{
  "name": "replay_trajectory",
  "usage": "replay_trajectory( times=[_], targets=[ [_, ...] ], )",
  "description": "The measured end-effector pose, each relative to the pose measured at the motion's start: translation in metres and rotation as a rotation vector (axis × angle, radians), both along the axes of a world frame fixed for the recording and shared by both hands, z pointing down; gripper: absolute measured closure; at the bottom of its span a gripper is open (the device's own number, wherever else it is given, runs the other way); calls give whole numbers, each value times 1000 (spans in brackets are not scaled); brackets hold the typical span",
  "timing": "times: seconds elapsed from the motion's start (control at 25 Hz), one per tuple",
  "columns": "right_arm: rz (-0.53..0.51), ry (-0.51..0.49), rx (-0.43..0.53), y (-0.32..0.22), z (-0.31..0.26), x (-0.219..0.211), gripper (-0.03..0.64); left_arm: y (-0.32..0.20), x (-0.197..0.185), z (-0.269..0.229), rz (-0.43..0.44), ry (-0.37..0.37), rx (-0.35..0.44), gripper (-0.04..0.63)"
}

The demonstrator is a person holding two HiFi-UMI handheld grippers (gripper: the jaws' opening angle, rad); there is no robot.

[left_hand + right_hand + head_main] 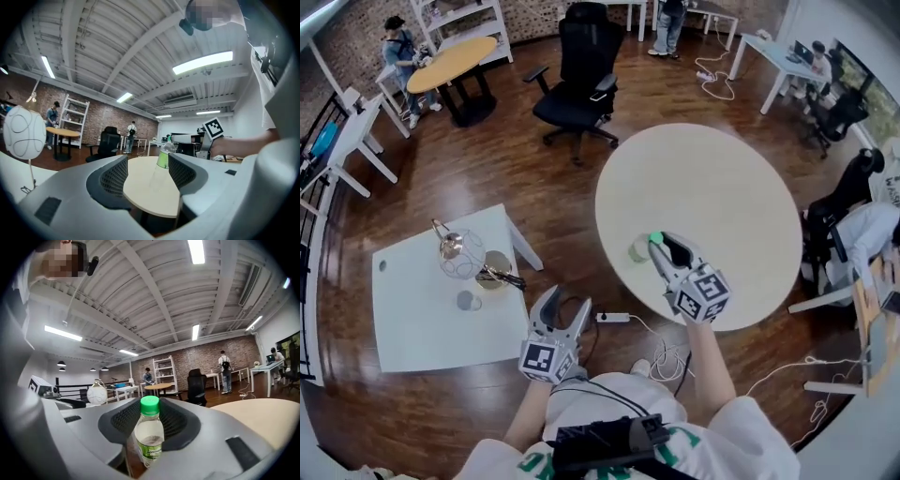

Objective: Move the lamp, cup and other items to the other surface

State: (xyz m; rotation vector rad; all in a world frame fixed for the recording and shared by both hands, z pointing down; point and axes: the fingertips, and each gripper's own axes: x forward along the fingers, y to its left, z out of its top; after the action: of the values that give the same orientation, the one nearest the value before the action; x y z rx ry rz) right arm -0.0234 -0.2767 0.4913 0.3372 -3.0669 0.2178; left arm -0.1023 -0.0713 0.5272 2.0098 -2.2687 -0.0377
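A clear plastic bottle (pixel 641 248) with a green cap stands near the left edge of the round beige table (pixel 712 197). My right gripper (pixel 654 246) is shut on the bottle (pixel 149 432), which stands upright between the pads. My left gripper (pixel 564 300) hovers open and empty over the floor between the two tables, and its view looks across at the bottle (pixel 163 157). A wire-globe lamp (pixel 457 251) lies on the white square table (pixel 412 328), with a small round cup-like item (pixel 469 301) beside it.
A power strip and cables (pixel 614 318) lie on the wooden floor between the tables. A black office chair (pixel 577 89) stands behind the round table. People are at the far desks and a seated person is at the right edge.
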Motion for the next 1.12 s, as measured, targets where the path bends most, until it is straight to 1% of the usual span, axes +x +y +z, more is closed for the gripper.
replay_trajectory(
  times=[0.08, 0.2, 0.28, 0.36, 0.52, 0.64, 0.76, 0.96, 1.04, 1.12],
  targets=[
    [-86, 9, -15, 35, 3, -21, 469, 19, -12, 1, -59, 6, 3, 334],
    [-198, 19, -44, 87, 12, -56, 469, 56, -33, 6, -162, 33, -3, 334],
    [-288, 27, -22, 122, 21, -86, 469, 82, -51, 12, -228, 48, -14, 334],
    [-406, 48, 7, 163, 30, -115, 469, 110, -67, 21, -291, 55, -25, 334],
    [-574, 64, -12, 224, 51, -163, 469, 165, -87, 36, -426, 55, -45, 334],
    [-655, 66, -2, 268, 57, -199, 469, 207, -100, 35, -517, 57, -42, 334],
    [-732, 59, 21, 316, 63, -231, 469, 247, -107, 34, -589, 73, -59, 334],
    [-844, 102, 55, 377, 78, -264, 469, 296, -104, 41, -712, 74, -70, 334],
    [-869, 123, 66, 398, 87, -274, 469, 317, -106, 42, -749, 77, -72, 334],
    [-879, 141, 73, 417, 96, -288, 469, 337, -115, 43, -768, 79, -77, 334]
  ],
)
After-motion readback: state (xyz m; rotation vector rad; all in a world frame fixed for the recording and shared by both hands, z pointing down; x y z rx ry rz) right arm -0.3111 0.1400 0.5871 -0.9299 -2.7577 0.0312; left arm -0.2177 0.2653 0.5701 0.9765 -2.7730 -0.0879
